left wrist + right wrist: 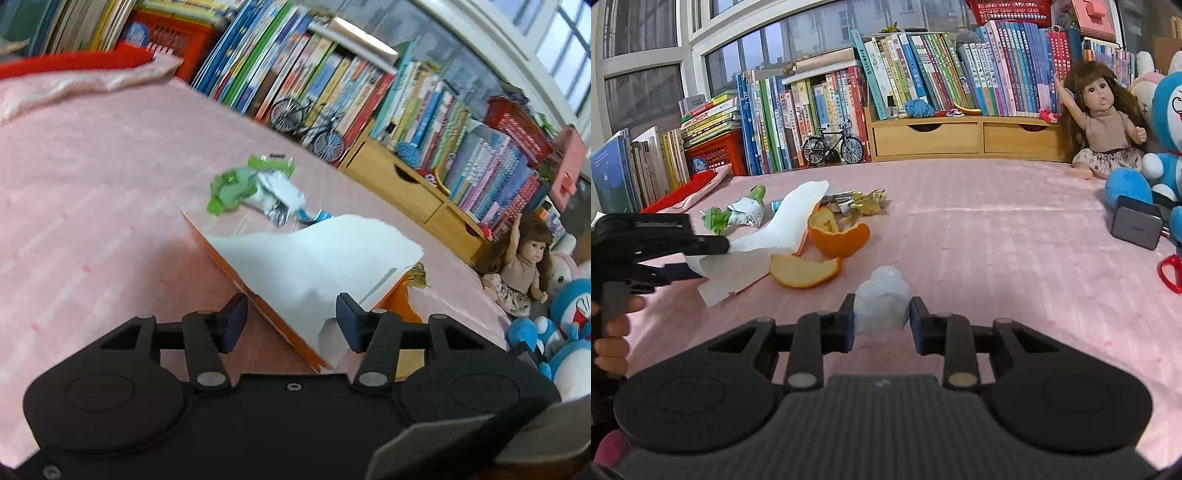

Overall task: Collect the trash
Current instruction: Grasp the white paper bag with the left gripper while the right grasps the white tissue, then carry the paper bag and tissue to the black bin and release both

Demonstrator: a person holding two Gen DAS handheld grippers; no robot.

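My left gripper (291, 321) stands open over a torn white card with an orange back (314, 258). The card lies between its fingers on the pink cloth (92, 184), and the pads do not press it. The right wrist view shows that gripper (713, 258) at the left, at the card's (783, 225) near end. My right gripper (882, 325) is shut on a crumpled white wad (882, 299), low over the cloth. Beyond the card lie a green wrapper (236, 184), a crumpled white wrapper (748, 212), two orange peels (838, 236) and gold foil scraps (866, 203).
Rows of books (923, 74), a wooden drawer unit (960, 138) and a toy bicycle (833, 146) line the far edge. A doll (1104, 122), a blue plush toy (1167, 140), a grey charger block (1136, 223) and red scissors (1171, 273) sit at the right.
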